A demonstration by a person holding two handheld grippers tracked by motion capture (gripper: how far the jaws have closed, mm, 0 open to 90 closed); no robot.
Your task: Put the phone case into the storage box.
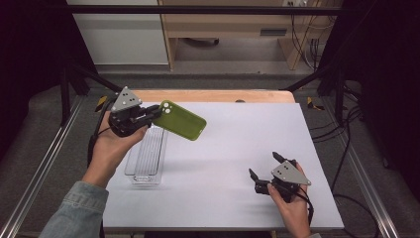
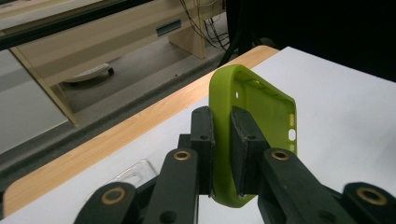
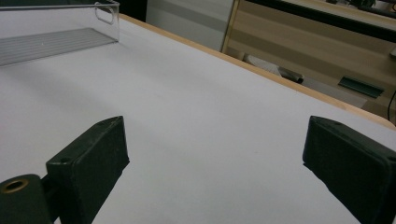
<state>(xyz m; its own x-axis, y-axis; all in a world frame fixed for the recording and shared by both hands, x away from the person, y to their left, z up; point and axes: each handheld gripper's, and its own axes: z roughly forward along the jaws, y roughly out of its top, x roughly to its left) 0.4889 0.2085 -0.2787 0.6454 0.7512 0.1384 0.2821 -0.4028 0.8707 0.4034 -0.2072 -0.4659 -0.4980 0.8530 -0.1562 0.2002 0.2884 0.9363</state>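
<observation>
The white table top is the largest item, with a light wooden edge strip running along its far side toward 12 o'clock.

A clear plastic tray rests on the table top in the 9 o'clock region. It is long and narrow, with a ribbed floor, and its long axis runs roughly from 12 to 6 o'clock. In the right gripper view the tray appears at the upper left, with a handle cutout in its end wall.

The green phone case is held in the air at about 11 o'clock of the table top, just beyond the far end of the tray and not touching it. Its camera-cutout end is at the gripper; the free end points toward 3 o'clock. In the left gripper view the case stands on edge, open side facing right.

The left gripper is clamped on the camera-cutout end of the case. In the left gripper view the two jaw pads press against either side of the case wall.

The right gripper sits low at about 5 o'clock, well apart from the case and the tray. Its jaws are spread wide with nothing between them; the right gripper view shows bare table top in the gap.
</observation>
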